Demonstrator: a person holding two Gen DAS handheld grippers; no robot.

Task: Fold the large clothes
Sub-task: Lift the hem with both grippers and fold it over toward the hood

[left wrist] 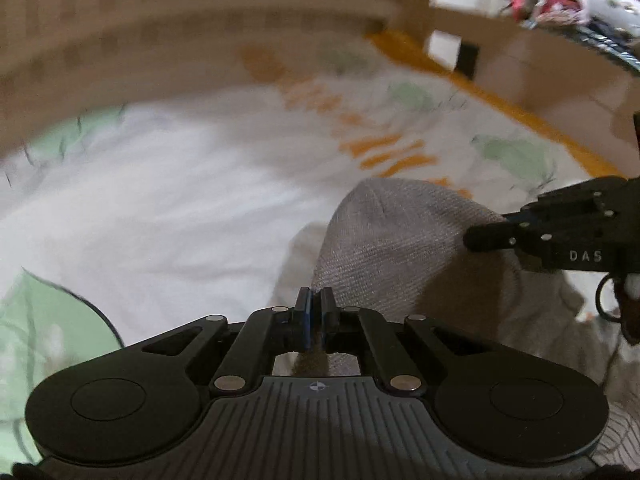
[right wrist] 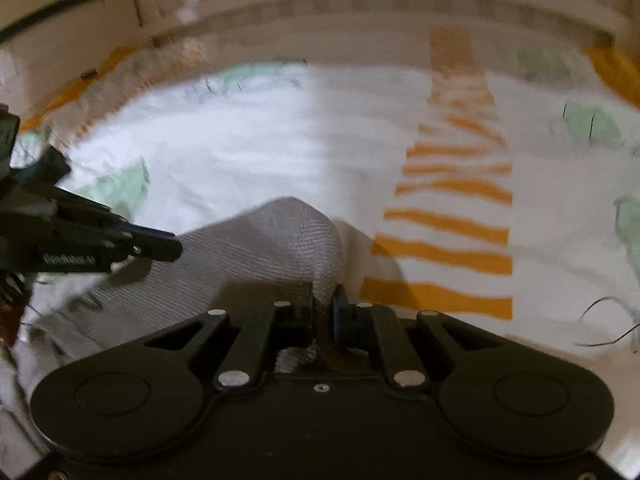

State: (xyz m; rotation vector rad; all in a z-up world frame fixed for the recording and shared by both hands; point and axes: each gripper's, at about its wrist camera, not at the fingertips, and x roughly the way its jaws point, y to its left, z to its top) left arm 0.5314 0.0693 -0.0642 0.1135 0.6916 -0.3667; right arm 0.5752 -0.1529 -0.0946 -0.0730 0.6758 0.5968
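1. The left gripper [left wrist: 315, 300] has its two fingers pressed together on a pinch of the grey garment [left wrist: 400, 240]; a strip of the knit cloth runs down between the pads and shows again in the gap below them
2. The right gripper [right wrist: 325, 300] is closed the same way, its fingers clamped on a bunched fold of the same garment [right wrist: 280, 240], with cloth squeezed up between the pads
3. From the left camera, the right gripper [left wrist: 472, 238] comes in from the right edge, its black tip biting the cloth's right side, so the fabric rises as a rounded hump between the two tools
4. From the right camera, the left gripper [right wrist: 174, 246] reaches in from the left edge, its tip on the left part of the grey cloth, which stretches as a flat band from there to the near fingers
5. The garment is a light grey ribbed knit; it is held up near both cameras, and its looser parts trail down at the near right of the left view onto the bed
6. Beneath it lies a white bedsheet [left wrist: 180, 200] printed with pale green leaves and a ladder of orange stripes [right wrist: 452, 220], the stripes running away to the far side
7. A yellow border [left wrist: 500, 100] edges the sheet at the far right of the left view
8. Beyond the sheet a pale wooden headboard [left wrist: 180, 8] closes off the far side; everything back there is smeared with blur
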